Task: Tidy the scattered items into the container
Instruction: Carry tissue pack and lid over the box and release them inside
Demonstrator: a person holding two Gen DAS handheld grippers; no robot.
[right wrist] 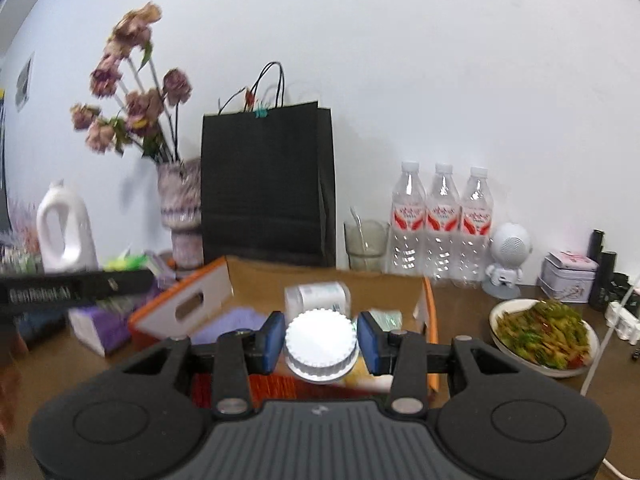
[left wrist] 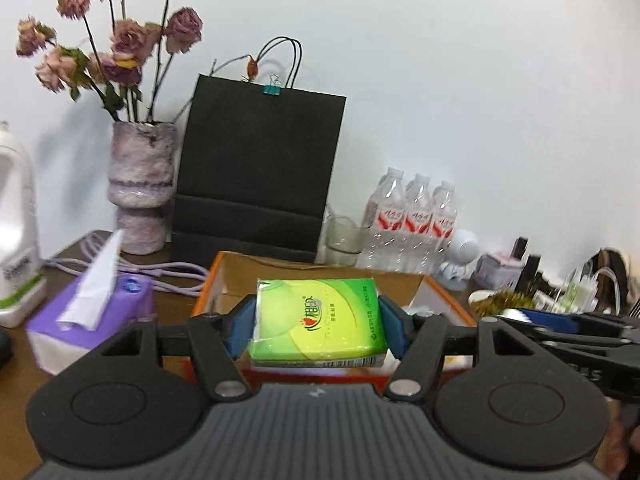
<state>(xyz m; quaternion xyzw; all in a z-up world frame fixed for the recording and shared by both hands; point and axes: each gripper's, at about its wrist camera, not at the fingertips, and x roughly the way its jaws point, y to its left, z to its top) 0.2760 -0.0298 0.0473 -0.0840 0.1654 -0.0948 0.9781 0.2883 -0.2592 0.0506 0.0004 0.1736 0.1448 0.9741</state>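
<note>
My left gripper (left wrist: pixel 318 326) is shut on a green tissue pack (left wrist: pixel 318 322), holding it over the near edge of the orange cardboard box (left wrist: pixel 208 286). My right gripper (right wrist: pixel 322 338) has its blue pads on either side of a white ribbed lid (right wrist: pixel 320 340) of a jar, above the same box (right wrist: pixel 180 308). Whether the pads press the lid is not clear. Inside the box I see a white bottle (right wrist: pixel 316 296) and a purple item (right wrist: pixel 236 320). The right gripper shows at the right of the left wrist view (left wrist: pixel 568 332).
A purple tissue box (left wrist: pixel 88 316) sits left of the orange box. Behind stand a black paper bag (left wrist: pixel 256 176), a vase of dried roses (left wrist: pixel 140 184), a glass (right wrist: pixel 366 244), three water bottles (right wrist: pixel 440 224) and a white detergent jug (right wrist: pixel 66 228). A plate of food (right wrist: pixel 544 330) lies right.
</note>
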